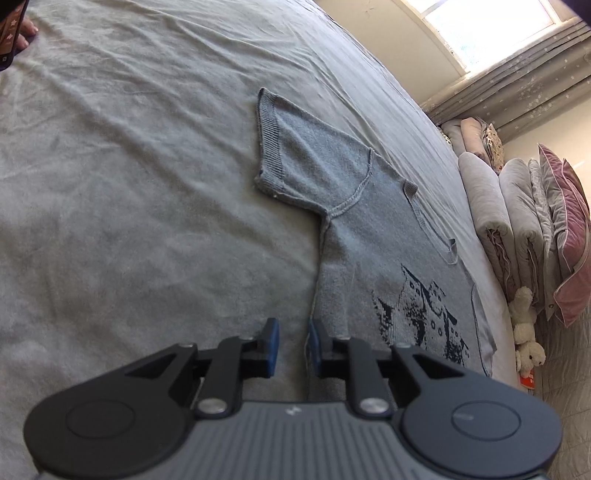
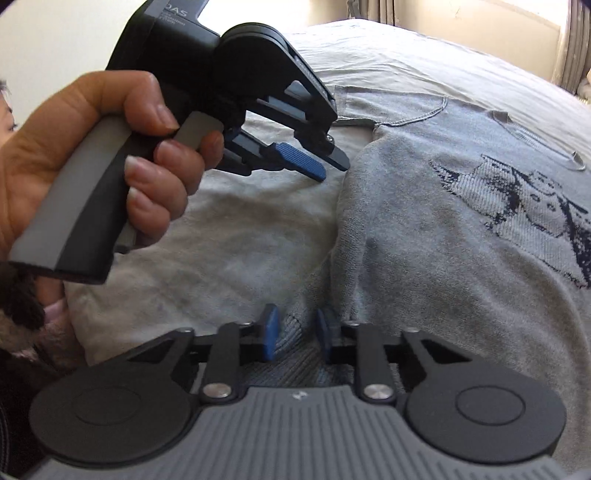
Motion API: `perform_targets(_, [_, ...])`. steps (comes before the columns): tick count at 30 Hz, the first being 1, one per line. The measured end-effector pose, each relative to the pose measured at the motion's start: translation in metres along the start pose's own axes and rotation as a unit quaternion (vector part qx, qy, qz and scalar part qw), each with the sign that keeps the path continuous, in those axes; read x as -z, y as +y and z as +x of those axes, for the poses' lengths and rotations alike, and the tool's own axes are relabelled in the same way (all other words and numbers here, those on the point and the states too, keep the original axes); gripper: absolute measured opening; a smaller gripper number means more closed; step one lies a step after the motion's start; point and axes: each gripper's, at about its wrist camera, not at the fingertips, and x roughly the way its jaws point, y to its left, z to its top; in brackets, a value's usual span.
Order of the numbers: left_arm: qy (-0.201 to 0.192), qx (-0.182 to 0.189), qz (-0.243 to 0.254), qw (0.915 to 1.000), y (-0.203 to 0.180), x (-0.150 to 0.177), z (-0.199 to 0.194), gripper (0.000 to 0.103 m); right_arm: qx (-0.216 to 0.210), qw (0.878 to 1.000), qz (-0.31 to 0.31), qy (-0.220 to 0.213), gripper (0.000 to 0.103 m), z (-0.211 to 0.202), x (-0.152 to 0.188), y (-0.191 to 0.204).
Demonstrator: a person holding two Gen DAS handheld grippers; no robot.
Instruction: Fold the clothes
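A bed (image 1: 129,166) fills the scene, spread with a pale grey, creased sheet. Flat on it lies a grey knitted sweater (image 1: 369,240) with a dark printed picture on the chest, one short sleeve reaching out towards the middle of the bed, its body running along the bed's far side.

The left wrist view gives the room: a bright window (image 1: 491,26) up top, star-patterned curtains (image 1: 517,92) below it, and past the bed's far edge a row of rolled quilts (image 1: 491,214), a pink cushion (image 1: 569,236) and a white soft toy (image 1: 526,332). Here the left hand-held gripper (image 1: 291,341) shows its blue pads a little apart, right at the sweater's side edge, nothing pinched between them.

The right wrist view brings what the other misses: a hand (image 2: 92,166) wrapped round the left hand-held gripper's grey handle, that tool hanging above the sheet beside the sweater. Close in, the right hand-held gripper (image 2: 295,338) sits over the ribbed hem; its pads show a gap with the knit between them, and I cannot tell whether they pinch it.
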Motion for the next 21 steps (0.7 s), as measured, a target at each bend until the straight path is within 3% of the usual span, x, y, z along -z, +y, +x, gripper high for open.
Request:
perform_targets(3, [0.004, 0.004, -0.004, 1.0, 0.003, 0.0, -0.002, 0.018, -0.057, 0.997, 0.059, -0.006, 0.007, -0.011, -0.003, -0.017])
perform_targets(6, [0.005, 0.011, -0.009, 0.9999, 0.005, -0.001, -0.002, 0.02, -0.165, 0.976, 0.142, -0.016, 0.007, -0.019, -0.005, -0.04])
perform_targets(9, [0.003, 0.026, -0.026, 0.9993, 0.008, -0.002, 0.001, 0.023, -0.225, 0.956, 0.19, -0.015, 0.008, -0.02, -0.007, -0.057])
perform_targets(11, [-0.001, 0.034, -0.037, 0.9988, 0.01, -0.003, 0.003, 0.024, -0.227, 0.953, 0.201, 0.003, 0.009, -0.013, -0.005, -0.061])
perform_targets(15, [-0.019, 0.039, -0.049, 0.9979, 0.009, -0.005, 0.006, 0.024, -0.205, 0.959, 0.192, 0.038, 0.014, 0.004, 0.004, -0.051])
perform_targets(18, [-0.038, 0.043, -0.046, 0.9973, 0.005, -0.008, -0.001, 0.023, -0.208, 0.962, 0.175, 0.033, 0.02, 0.0, 0.003, -0.044])
perform_targets(21, [-0.047, 0.076, -0.013, 0.9959, -0.006, -0.01, -0.01, 0.019, -0.216, 0.963, 0.163, 0.016, 0.028, -0.011, -0.001, -0.045])
